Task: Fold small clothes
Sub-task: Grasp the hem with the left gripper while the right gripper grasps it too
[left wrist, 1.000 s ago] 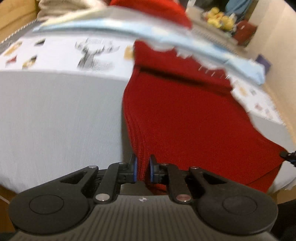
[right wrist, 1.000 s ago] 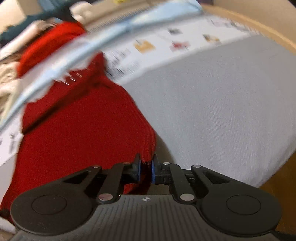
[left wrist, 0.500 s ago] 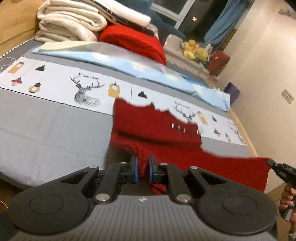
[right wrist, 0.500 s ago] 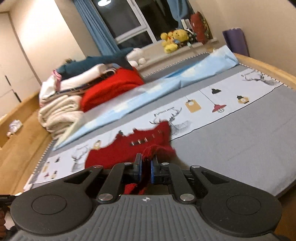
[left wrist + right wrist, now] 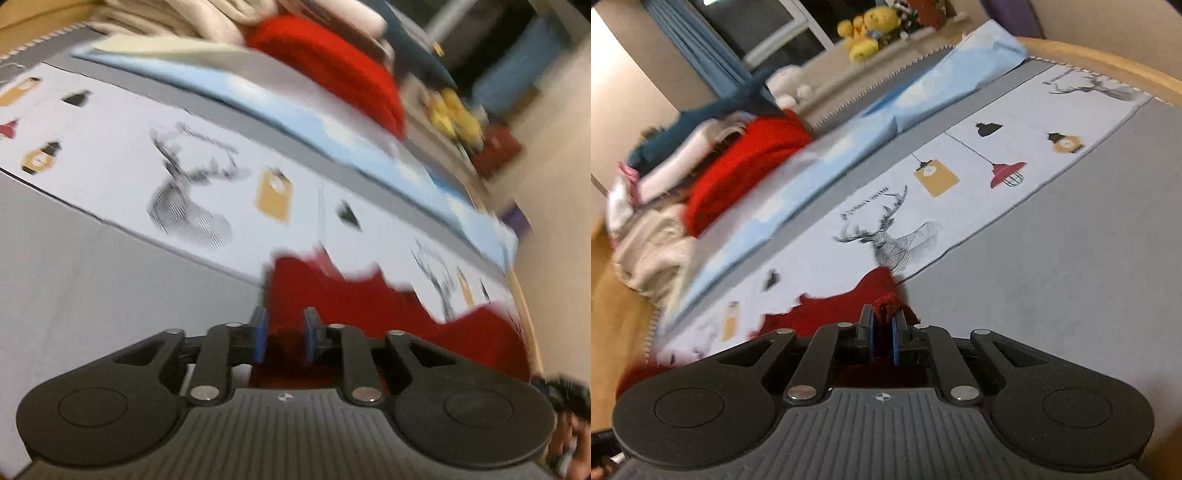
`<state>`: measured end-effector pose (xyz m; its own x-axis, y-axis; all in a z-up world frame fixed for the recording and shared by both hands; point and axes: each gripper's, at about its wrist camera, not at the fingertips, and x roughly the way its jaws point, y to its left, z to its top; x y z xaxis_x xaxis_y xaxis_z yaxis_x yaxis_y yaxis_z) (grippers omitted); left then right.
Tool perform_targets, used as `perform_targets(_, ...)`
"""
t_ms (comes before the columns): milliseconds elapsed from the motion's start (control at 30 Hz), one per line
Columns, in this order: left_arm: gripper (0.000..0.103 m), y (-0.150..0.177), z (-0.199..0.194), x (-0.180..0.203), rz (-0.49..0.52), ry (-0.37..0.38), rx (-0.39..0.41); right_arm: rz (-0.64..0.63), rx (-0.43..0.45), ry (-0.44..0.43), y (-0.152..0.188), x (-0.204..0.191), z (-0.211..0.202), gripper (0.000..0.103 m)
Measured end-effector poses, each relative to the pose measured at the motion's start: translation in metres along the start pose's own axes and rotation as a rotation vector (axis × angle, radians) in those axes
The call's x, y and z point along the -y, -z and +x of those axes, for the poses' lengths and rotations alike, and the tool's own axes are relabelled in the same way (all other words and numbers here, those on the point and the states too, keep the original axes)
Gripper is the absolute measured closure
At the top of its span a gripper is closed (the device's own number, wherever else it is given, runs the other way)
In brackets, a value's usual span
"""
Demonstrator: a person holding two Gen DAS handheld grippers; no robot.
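Note:
A small red knit garment (image 5: 369, 306) lies on the grey and white printed bed cover (image 5: 110, 266), folded over toward its far edge. My left gripper (image 5: 282, 334) has its blue pads a hand's width apart, with red knit between and below them. My right gripper (image 5: 881, 334) is nearly closed on the garment's corner (image 5: 882, 295), which bunches up between the pads. The garment also shows in the right wrist view (image 5: 820, 314), stretching to the left.
A stack of folded laundry with a red knit (image 5: 332, 74) and white towels (image 5: 653, 243) sits at the far side of the bed. A light blue sheet (image 5: 849, 140) lies along it. Yellow plush toys (image 5: 864, 33) stand by the window. The wooden bed rim (image 5: 1108, 62) runs at right.
Both grippers carried the garment's near edge forward and down over its far part. The left jaws have opened wider; the right jaws have parted slightly. Both views now tilt and blur.

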<state>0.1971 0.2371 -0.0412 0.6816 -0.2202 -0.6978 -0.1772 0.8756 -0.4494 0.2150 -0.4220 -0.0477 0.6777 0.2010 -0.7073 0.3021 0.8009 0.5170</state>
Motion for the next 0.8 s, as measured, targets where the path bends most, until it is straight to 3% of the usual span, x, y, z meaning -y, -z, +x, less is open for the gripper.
perform_targets(67,0.057,0.011,0.017,-0.011,-0.018,0.006,-0.015,-0.014,0.044,0.056,0.008,0.001,0.019,0.08)
perform_targets(100,0.058,0.017,0.03,-0.013,-0.03,-0.025,-0.09,-0.028,0.016,0.069,0.017,0.004,0.031,0.073)
perform_targets(133,0.058,0.022,0.042,-0.014,-0.038,-0.053,-0.166,-0.009,-0.04,0.087,0.023,0.008,0.042,0.072)
perform_targets(200,0.056,0.028,0.058,-0.011,0.002,-0.041,-0.223,0.075,-0.1,0.072,0.03,0.019,0.052,0.07)
perform_targets(267,0.054,0.031,0.07,-0.011,0.046,-0.062,-0.25,0.081,-0.129,0.076,0.033,0.023,0.062,0.064)
perform_targets(400,0.054,0.032,0.086,-0.019,0.011,-0.071,-0.28,0.056,-0.201,0.116,0.043,0.025,0.08,0.057)
perform_targets(533,0.061,0.031,0.089,-0.016,0.005,-0.056,-0.259,-0.003,-0.272,0.152,0.061,0.023,0.097,0.057)
perform_targets(567,0.074,0.033,0.088,-0.011,0.016,-0.047,-0.252,-0.021,-0.267,0.148,0.062,0.021,0.097,0.062)
perform_targets(600,0.089,0.034,0.087,-0.006,0.045,-0.055,-0.237,-0.037,-0.262,0.126,0.063,0.019,0.096,0.081)
perform_targets(633,0.089,0.034,0.085,-0.001,0.086,-0.067,-0.22,-0.055,-0.252,0.108,0.063,0.015,0.095,0.09)
perform_targets(733,0.091,0.028,0.067,0.007,0.136,-0.066,-0.123,-0.09,-0.152,0.098,0.058,0.004,0.079,0.092)
perform_targets(800,0.092,0.021,0.051,0.009,0.136,-0.043,-0.036,-0.053,-0.02,0.034,0.047,-0.001,0.057,0.093)
